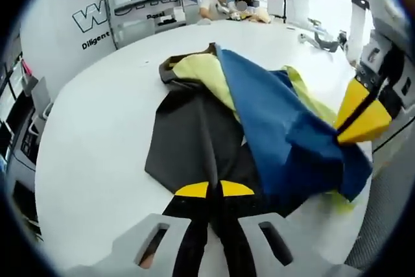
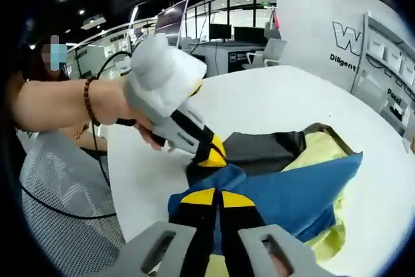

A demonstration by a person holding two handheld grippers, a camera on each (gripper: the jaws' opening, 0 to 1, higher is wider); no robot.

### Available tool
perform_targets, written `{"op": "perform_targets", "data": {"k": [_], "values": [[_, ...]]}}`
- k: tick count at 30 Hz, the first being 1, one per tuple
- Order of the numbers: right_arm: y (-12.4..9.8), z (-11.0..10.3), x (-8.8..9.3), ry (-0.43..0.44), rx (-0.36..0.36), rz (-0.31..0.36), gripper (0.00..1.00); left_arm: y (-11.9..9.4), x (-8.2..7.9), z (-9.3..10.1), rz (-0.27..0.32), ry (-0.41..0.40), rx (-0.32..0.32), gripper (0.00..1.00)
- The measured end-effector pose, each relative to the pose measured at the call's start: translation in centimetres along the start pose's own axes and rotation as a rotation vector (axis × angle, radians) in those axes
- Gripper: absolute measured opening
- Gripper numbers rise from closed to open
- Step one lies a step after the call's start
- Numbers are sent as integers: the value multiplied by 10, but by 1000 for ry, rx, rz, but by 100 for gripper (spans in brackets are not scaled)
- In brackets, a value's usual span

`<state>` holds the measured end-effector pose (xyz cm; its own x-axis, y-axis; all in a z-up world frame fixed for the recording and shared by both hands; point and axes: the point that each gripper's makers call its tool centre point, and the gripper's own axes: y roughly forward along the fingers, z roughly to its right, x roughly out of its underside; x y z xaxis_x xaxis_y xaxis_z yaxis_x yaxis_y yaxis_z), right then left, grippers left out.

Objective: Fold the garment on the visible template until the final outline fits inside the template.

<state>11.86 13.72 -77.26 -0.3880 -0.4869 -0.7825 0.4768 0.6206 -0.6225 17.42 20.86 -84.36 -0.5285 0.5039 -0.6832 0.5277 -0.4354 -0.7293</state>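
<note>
A blue and pale-yellow fabric garment [image 1: 285, 128] lies partly folded over a dark grey flat template sheet [image 1: 188, 141] on the round white worktop [image 1: 97, 134], its blue panel lifted and draped across the sheet's right half. In the left gripper view, the left claw [image 1: 214, 189] has its black, yellow-tipped jaws pressed together on the near edge of the dark sheet, where the blue cloth meets it. To the right of the garment in that view, the right claw [image 1: 343, 135] enters with its yellow tips pinching the raised blue edge above the worktop. In the right gripper view, the right claw [image 2: 217, 197] is closed on the blue fabric [image 2: 292, 192], with yellow cloth showing beyond and below it. Just past the garment, the left claw [image 2: 211, 157] nips the corner where blue cloth meets the grey template [image 2: 259, 147], held by a person's hand [image 2: 110, 105] wearing a dark beaded bracelet [image 2: 86, 98]. Beyond the worktop stand grey shelving racks [image 1: 149, 1] against a white lettered wall [image 1: 71, 24], and two seated people [image 1: 233, 1] sit at the far side.
</note>
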Motion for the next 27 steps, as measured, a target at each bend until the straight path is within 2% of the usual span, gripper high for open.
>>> {"op": "perform_targets", "data": {"k": [4, 13, 18, 22, 25, 27], "values": [[-13, 24, -4, 32, 41, 21, 0, -5, 4, -4, -8, -57, -6, 2], [-33, 68, -9, 66, 131, 53, 0, -16, 11, -13, -22, -47, -47, 2], [-42, 86, -9, 70, 163, 61, 0, -20, 14, -23, -21, -109, -79, 2], [-49, 99, -6, 74, 191, 62, 0, -21, 15, -24, -27, -98, -90, 2], [-50, 100, -5, 75, 194, 61, 0, -21, 15, -25, -27, -96, -91, 2], [-55, 111, -1, 92, 215, 61, 0, -22, 16, -26, -29, -97, -97, 2]]}}
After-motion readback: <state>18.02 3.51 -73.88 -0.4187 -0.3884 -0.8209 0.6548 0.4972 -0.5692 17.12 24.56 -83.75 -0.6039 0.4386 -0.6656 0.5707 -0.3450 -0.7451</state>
